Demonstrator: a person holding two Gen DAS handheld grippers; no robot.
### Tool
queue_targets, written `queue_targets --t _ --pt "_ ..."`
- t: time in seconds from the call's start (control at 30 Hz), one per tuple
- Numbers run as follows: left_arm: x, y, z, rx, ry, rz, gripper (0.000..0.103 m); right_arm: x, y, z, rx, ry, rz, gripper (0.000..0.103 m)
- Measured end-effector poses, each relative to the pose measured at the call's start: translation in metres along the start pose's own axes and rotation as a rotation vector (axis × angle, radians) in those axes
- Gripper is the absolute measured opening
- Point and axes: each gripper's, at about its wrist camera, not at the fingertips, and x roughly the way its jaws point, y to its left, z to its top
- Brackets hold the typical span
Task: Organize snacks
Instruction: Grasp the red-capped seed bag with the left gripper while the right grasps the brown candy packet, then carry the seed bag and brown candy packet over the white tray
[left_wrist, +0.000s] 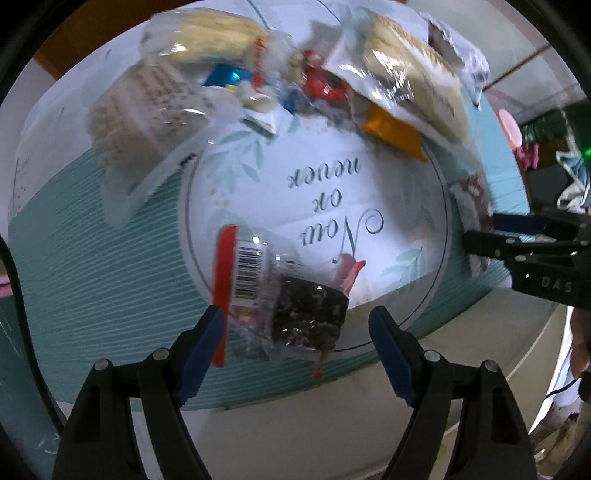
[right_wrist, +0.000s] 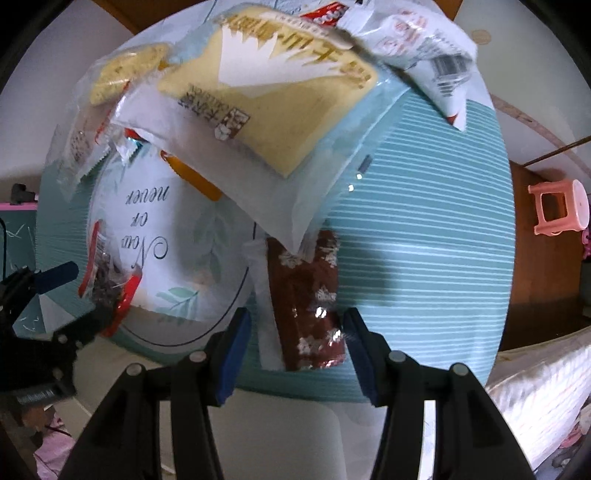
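two grippers over the snack pile

the left gripper (left_wrist: 297, 326) points down at the teal striped tablecloth (left_wrist: 110, 258), jaws spread wide on either side of a clear-wrapped dark cake (left_wrist: 306, 317) with a red edge and a barcode. the blue pads sit just beside the wrapper's ends, and whether the left pad touches the red edge cannot be told. that cake lies on the near rim of the white round panel (left_wrist: 332, 184) printed with "now or never".

over on the other side, the right gripper (right_wrist: 297, 343) also points down, jaws spread, straddling a brown snack packet (right_wrist: 310, 302) with white flower marks. the packet lies on the teal stripes just outside the round panel's ring, its far end tucked under the corner of a big clear bag holding a pale yellow cake (right_wrist: 273, 107). the pads stand close to the packet's sides and no squeeze shows.

the rest of the snacks are heaped at the far side of the cloth: a round stack of crackers (left_wrist: 144, 110) in clear wrap, a yellow biscuit pack (left_wrist: 218, 37), small red sweets (left_wrist: 325, 85), an orange sachet (left_wrist: 391, 133) and a white barcoded packet (right_wrist: 436, 66). a pink stool (right_wrist: 559, 206) stands well apart on the floor.
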Motion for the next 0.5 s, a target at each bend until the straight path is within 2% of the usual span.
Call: queue_targets --t 0.1,0.17,0.2,0.3,0.33,0.37,0.5 --pt "0.010 -0.007 0.002 0.002 0.026 0.029 0.079 0.002 0.004 0.003 -0.017 -0.003 -0.018 0.053" --pt "0.015 -0.009 0.005 -0.008 0.045 0.024 0.068 0.003 0.008 0.004 -0.027 -0.004 -0.033 0.053" --pt "0.017 -0.011 0.006 -0.012 0.048 0.030 0.068 0.003 0.010 0.007 -0.034 -0.005 -0.041 0.053" --pt "0.020 -0.020 0.007 0.019 0.040 0.094 0.059 0.006 0.023 0.007 -0.077 -0.009 -0.094 0.052" --pt "0.020 -0.023 0.009 0.030 0.038 0.100 0.055 0.009 0.027 0.007 -0.086 -0.012 -0.106 0.050" --pt "0.020 -0.028 0.009 0.047 0.030 0.100 0.044 0.009 0.031 0.006 -0.102 -0.022 -0.124 0.048" --pt "0.019 -0.042 0.010 0.082 0.015 0.130 0.040 0.007 0.032 0.004 -0.104 -0.041 -0.090 0.037"
